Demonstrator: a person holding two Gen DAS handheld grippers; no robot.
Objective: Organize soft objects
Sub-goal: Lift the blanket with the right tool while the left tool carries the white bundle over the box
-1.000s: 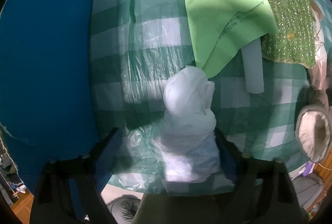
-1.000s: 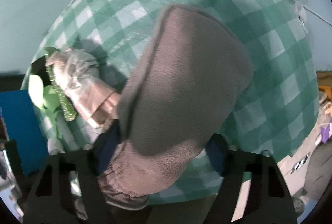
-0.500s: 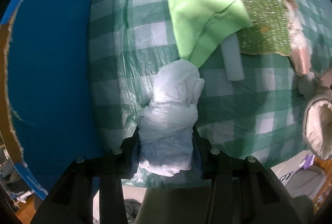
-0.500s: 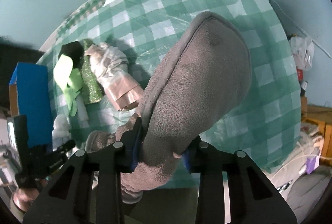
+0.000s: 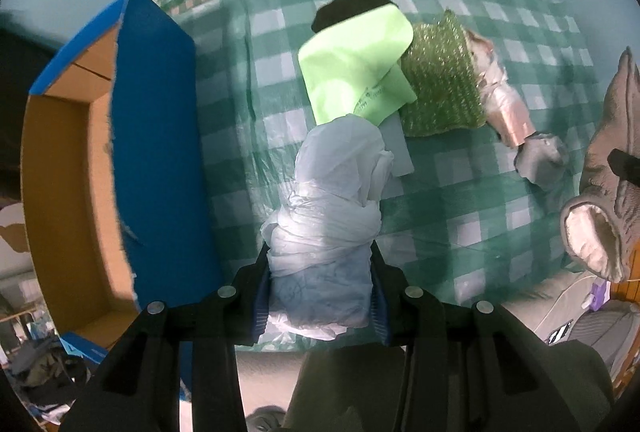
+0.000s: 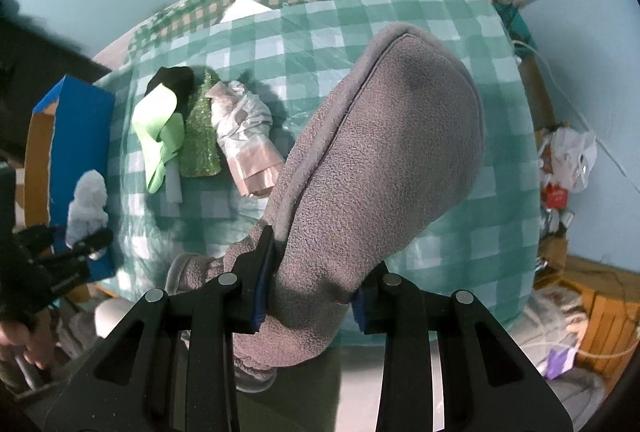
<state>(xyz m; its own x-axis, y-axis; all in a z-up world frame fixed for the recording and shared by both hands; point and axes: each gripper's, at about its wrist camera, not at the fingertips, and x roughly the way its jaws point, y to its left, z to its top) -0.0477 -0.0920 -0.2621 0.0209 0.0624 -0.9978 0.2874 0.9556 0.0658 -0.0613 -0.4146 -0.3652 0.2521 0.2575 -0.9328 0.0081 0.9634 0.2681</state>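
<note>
My left gripper [image 5: 320, 288] is shut on a knotted white plastic bag [image 5: 332, 208] and holds it above the green checked tablecloth [image 5: 460, 184]. It also shows in the right wrist view [image 6: 86, 200]. My right gripper [image 6: 312, 284] is shut on a grey fleece slipper [image 6: 376, 160], lifted over the table; the slipper shows at the right edge of the left wrist view [image 5: 608, 200]. On the cloth lie a light green cloth [image 5: 356, 72], a glittery green pad [image 5: 440, 80], a pinkish wrapped bundle [image 6: 248, 136] and a black item [image 5: 348, 10].
An open blue cardboard box [image 5: 156, 152] with a brown inside stands at the table's left edge. A small grey lump [image 5: 544, 160] lies near the bundle. A pale flat strip [image 5: 396, 144] lies under the green cloth. Clutter and a wooden crate [image 6: 600, 312] sit on the floor at right.
Both grippers closed from open on their objects and rose well above the table. The white bag and the slipper are lifted, and the views now take in the whole table and the box.
</note>
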